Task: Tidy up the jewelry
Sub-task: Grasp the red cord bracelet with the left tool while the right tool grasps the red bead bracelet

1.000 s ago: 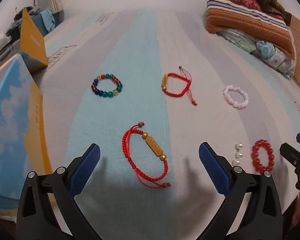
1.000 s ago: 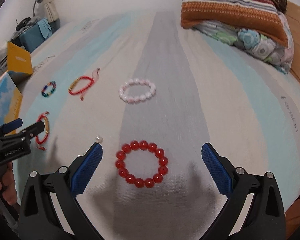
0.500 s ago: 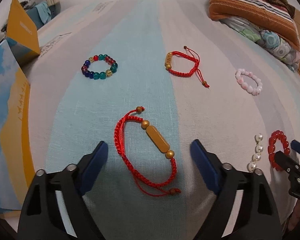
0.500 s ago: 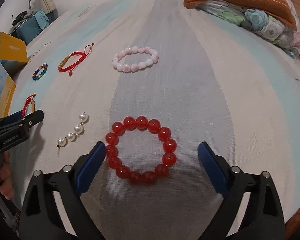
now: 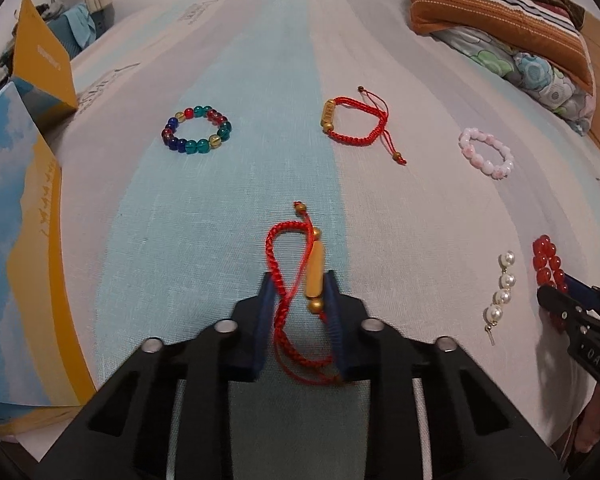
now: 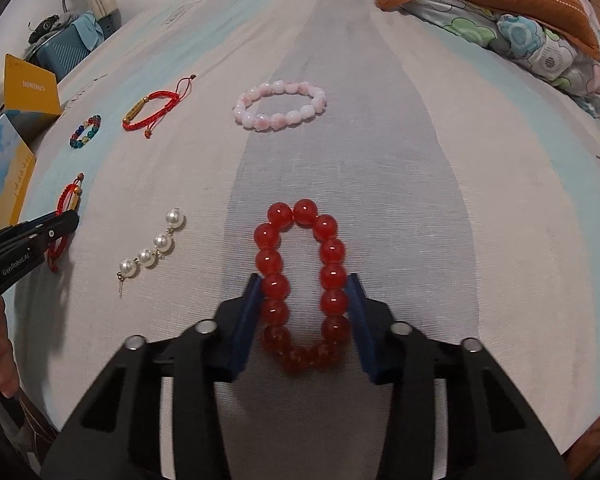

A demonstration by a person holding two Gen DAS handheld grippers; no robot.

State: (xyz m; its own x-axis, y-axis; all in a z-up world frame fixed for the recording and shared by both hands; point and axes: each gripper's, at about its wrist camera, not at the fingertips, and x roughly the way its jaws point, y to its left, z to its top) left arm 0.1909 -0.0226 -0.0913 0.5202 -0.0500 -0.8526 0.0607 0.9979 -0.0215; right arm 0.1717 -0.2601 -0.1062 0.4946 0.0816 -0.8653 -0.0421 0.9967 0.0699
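In the left wrist view my left gripper [image 5: 300,280] is closing on a red cord bracelet with a gold tube bead [image 5: 278,248]. Its blue pads press both sides and squeeze the loop narrow on the striped bedsheet [image 5: 220,200]. In the right wrist view my right gripper [image 6: 304,280] is closing on a red bead bracelet [image 6: 332,250], pinched into a long oval with the pads against its beads. Both bracelets still lie on the sheet. The left gripper also shows at the left edge of the right wrist view, over the same cord bracelet [image 6: 74,192].
A pearl strand [image 5: 504,284] lies between the two grippers. Farther back lie a multicolour bead bracelet [image 5: 198,130], a second red cord bracelet [image 5: 356,120] and a pink bead bracelet [image 5: 486,152]. A blue-and-yellow box [image 5: 20,220] stands at left; pillows [image 5: 500,12] at back right.
Both grippers came down from wide open and closed in on their bracelets. The round loops are now squeezed into narrow ovals between the pads.
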